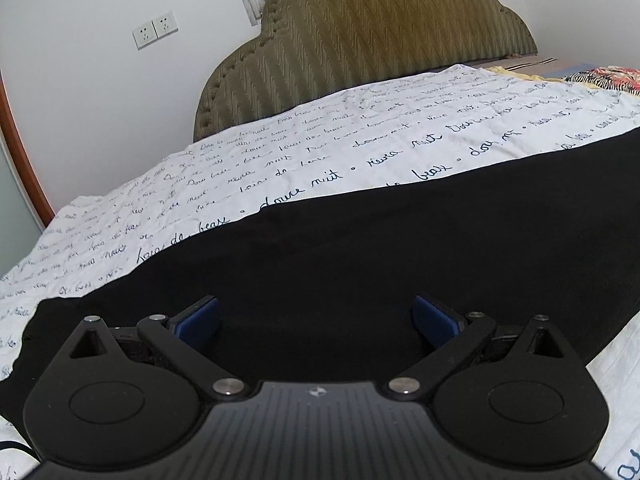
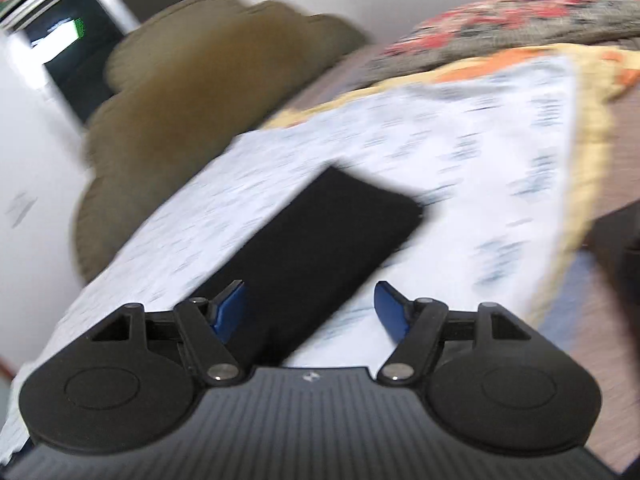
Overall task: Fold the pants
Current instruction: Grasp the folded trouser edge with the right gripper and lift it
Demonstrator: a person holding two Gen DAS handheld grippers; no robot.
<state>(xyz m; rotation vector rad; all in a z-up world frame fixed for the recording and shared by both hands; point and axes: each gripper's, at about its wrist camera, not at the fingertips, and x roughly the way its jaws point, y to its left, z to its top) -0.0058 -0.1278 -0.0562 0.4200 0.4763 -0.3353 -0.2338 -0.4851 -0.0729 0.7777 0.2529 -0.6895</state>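
Observation:
Black pants point(image 1: 380, 248) lie flat as a long dark band across a white bed sheet point(image 1: 280, 160) printed with handwriting. My left gripper point(image 1: 316, 314) hovers just over the near part of the pants, blue pads wide apart, nothing between them. In the blurred right wrist view the pants point(image 2: 320, 240) show as a narrow black strip running away from me on the sheet point(image 2: 460, 160). My right gripper point(image 2: 310, 306) stands open above the strip's near end, its left pad over the cloth and its right pad over the sheet, gripping nothing.
An olive padded headboard point(image 1: 360, 48) stands at the far end of the bed against a white wall with power sockets point(image 1: 155, 30). A floral blanket point(image 2: 520, 20) and a yellow-edged cover point(image 2: 592, 100) lie to the right. A wooden door frame point(image 1: 24, 152) is at left.

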